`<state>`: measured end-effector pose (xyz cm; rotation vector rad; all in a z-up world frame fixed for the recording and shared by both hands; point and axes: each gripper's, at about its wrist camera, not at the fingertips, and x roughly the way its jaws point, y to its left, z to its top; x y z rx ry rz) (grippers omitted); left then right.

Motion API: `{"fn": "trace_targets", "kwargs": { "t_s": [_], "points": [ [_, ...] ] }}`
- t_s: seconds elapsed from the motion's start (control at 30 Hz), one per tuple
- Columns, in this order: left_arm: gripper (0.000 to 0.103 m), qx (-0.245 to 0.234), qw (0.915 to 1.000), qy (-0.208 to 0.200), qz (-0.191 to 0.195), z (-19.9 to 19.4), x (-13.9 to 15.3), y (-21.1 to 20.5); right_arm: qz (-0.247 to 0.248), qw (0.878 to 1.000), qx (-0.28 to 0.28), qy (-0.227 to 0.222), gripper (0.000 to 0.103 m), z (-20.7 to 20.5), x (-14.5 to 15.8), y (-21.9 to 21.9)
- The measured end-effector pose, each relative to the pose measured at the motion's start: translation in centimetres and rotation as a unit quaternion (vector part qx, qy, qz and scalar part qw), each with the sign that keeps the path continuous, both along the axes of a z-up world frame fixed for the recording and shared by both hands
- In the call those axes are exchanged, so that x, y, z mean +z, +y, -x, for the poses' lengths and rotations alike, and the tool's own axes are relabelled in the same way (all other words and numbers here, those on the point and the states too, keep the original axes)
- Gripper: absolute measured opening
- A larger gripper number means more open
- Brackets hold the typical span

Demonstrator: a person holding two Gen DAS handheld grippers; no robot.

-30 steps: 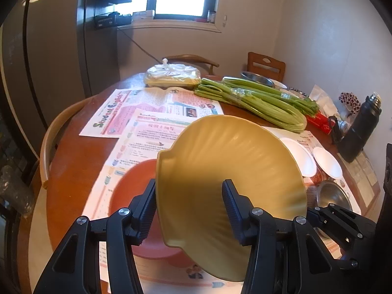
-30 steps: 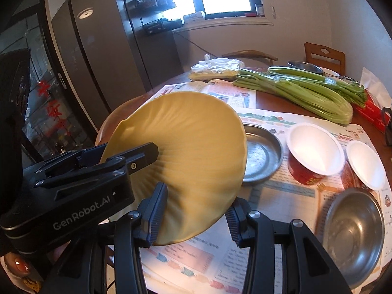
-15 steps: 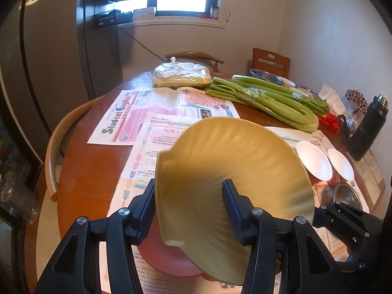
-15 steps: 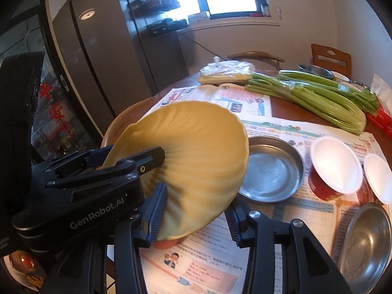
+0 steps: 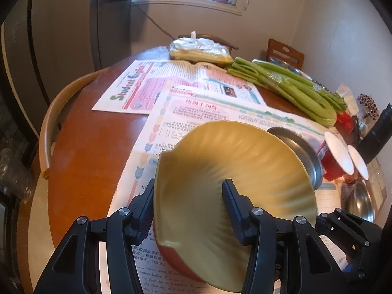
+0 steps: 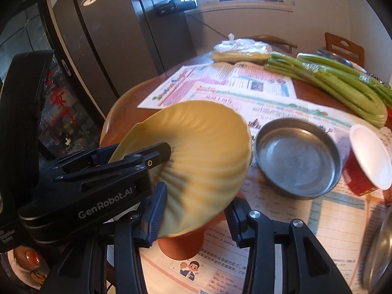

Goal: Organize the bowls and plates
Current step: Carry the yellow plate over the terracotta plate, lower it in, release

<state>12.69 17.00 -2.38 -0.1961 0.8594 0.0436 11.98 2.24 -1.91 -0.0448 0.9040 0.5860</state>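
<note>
A yellow shell-shaped plate (image 5: 235, 183) is held tilted between both grippers, low over an orange-red dish (image 5: 176, 262); in the right wrist view the yellow plate (image 6: 203, 161) hides most of the orange-red dish (image 6: 181, 245). My left gripper (image 5: 188, 210) has one finger under the plate and one inside it. My right gripper (image 6: 196, 218) straddles the plate's other edge. A steel round dish (image 6: 297, 164), a red cup with white inside (image 6: 367, 161) and a steel bowl (image 5: 360, 203) stand to the right.
Newspapers (image 5: 196, 98) cover the round wooden table (image 5: 80, 147). Celery stalks (image 5: 289, 88), a plastic bag of food (image 5: 198, 51) and a black flask (image 5: 377, 134) lie at the back and right. A chair back (image 5: 51, 122) stands at the left edge.
Both grippers have carried the yellow plate down and closer to the table, onto the orange-red dish. The camera views dipped toward the table.
</note>
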Motion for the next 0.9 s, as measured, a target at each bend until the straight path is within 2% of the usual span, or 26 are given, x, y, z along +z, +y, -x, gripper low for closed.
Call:
{"fn": "trace_targets", "kwargs": {
  "t_s": [0.47, 0.9],
  "points": [
    [0.053, 0.006, 0.9999, 0.006, 0.011, -0.5, -1.9, 1.0, 0.008, 1.0, 0.002, 0.02, 0.046, 0.1, -2.1, 1.1],
    [0.053, 0.017, 0.9998, 0.0, 0.014, -0.6, -2.2, 1.7, 0.048, 0.999, 0.007, -0.011, 0.046, 1.0, -1.7, 2.0]
  ]
}}
